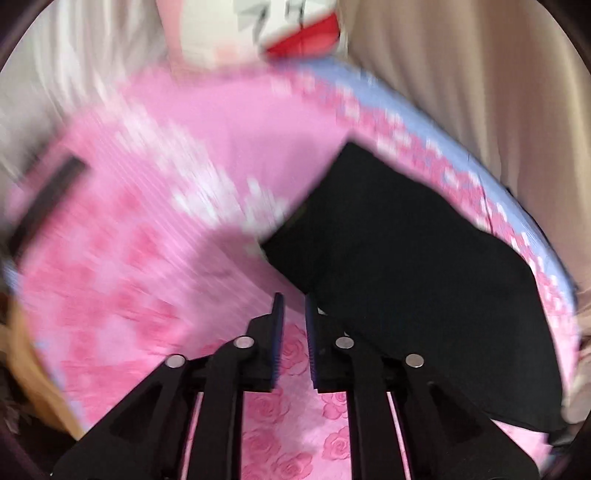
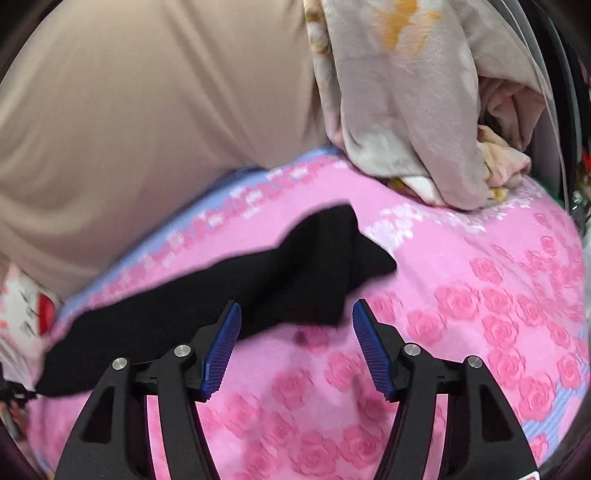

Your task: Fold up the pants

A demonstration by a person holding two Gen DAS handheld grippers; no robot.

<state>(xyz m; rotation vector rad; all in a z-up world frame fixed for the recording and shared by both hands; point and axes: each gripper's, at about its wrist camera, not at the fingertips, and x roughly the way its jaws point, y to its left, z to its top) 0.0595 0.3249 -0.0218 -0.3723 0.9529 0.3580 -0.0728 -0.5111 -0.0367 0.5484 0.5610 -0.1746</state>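
The black pants (image 1: pixel 399 266) lie spread on a pink rose-print bed cover (image 1: pixel 155 229). In the left wrist view they fill the right half, and my left gripper (image 1: pixel 294 301) hovers at their near left edge with its blue pads close together and nothing between them. In the right wrist view the pants (image 2: pixel 258 284) stretch from the lower left to a crumpled end at the middle. My right gripper (image 2: pixel 295 308) is open and empty, just in front of that end, above the bed cover (image 2: pixel 461 314).
A beige curtain (image 2: pixel 147 110) hangs along the bed's far edge. A heap of grey flowered blankets (image 2: pixel 406 110) sits on the bed at the right wrist view's upper right. A white and red cushion (image 1: pixel 280 33) and a dark bar (image 1: pixel 48 199) lie by the bed.
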